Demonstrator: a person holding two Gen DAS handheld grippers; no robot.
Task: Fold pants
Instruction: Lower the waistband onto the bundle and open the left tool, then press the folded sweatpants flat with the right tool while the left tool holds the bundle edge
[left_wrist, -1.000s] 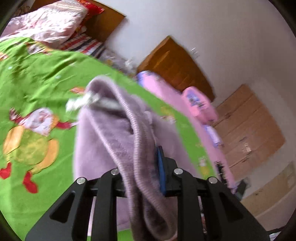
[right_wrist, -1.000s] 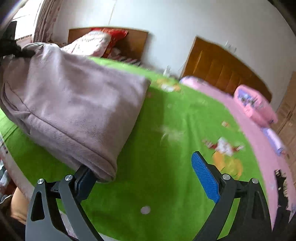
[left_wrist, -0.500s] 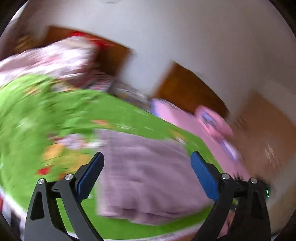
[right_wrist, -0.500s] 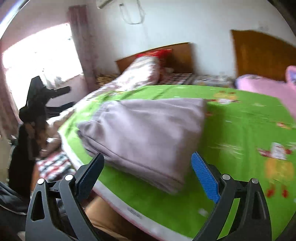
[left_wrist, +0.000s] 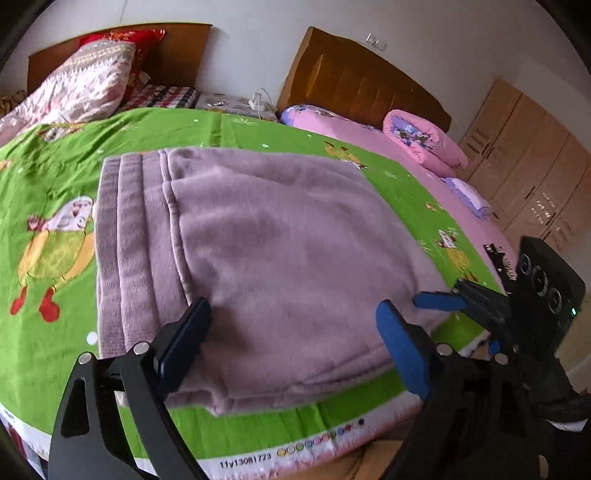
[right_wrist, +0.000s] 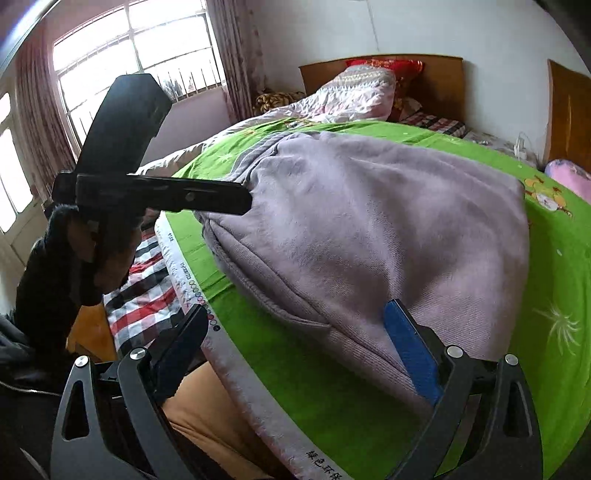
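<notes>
Lilac fleece pants (left_wrist: 280, 258) folded flat near bed (left_wrist: 258, 428) front edge; left gripper (left_wrist: 291, 343) just spread wide, right gripper (right_wrist: 295, 343) wide too, both empty, fold released.

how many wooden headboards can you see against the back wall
2. One headboard stands at the far left, behind the red pillow and the pink quilt. The other headboard is to its right, behind the pink bed. More could be hidden outside the view.

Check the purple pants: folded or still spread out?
Folded. The pants lie as a compact stacked rectangle on the green sheet, layered edges showing at one side.
</notes>
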